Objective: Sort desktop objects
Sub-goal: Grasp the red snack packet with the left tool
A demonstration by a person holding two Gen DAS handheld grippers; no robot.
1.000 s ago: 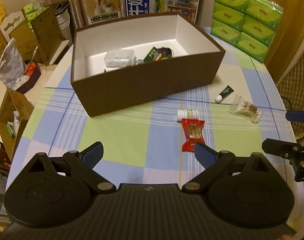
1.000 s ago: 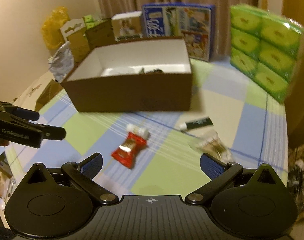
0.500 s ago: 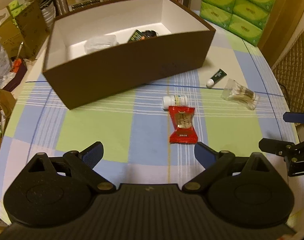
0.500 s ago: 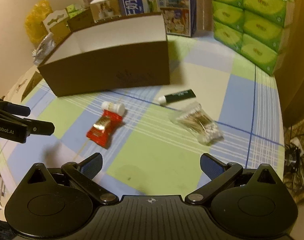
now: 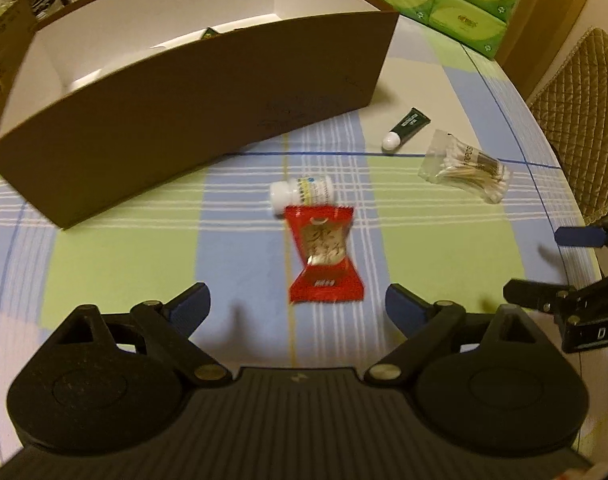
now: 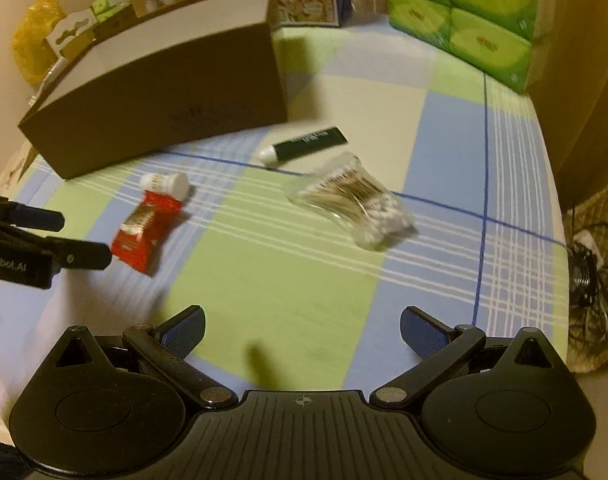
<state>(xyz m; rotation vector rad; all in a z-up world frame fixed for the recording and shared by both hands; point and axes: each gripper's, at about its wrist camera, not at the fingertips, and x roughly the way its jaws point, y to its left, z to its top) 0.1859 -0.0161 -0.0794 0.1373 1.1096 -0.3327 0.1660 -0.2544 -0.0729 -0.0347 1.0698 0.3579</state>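
Red foil of a snack packet (image 5: 323,258) is seen at centre frame in the left wrist view, flat on the checked desk (image 5: 116,248), touching a small white bottle (image 5: 302,193) above it. The left gripper (image 5: 296,304) is held wide, its fingers (image 5: 190,305) closing with nothing between them. The right gripper (image 6: 302,330) is spread and empty below a cotton swab bag (image 6: 353,200) and dark tube (image 6: 304,145). A brown box (image 5: 192,92) occupies the upper left.

Box (image 5: 192,92) sits at the back of the table (image 5: 116,248). In front of it, bottle (image 5: 302,194) touches the candy packet (image 5: 323,256). Tube (image 5: 407,128) and cotton swab bag (image 5: 467,170) lie off right.
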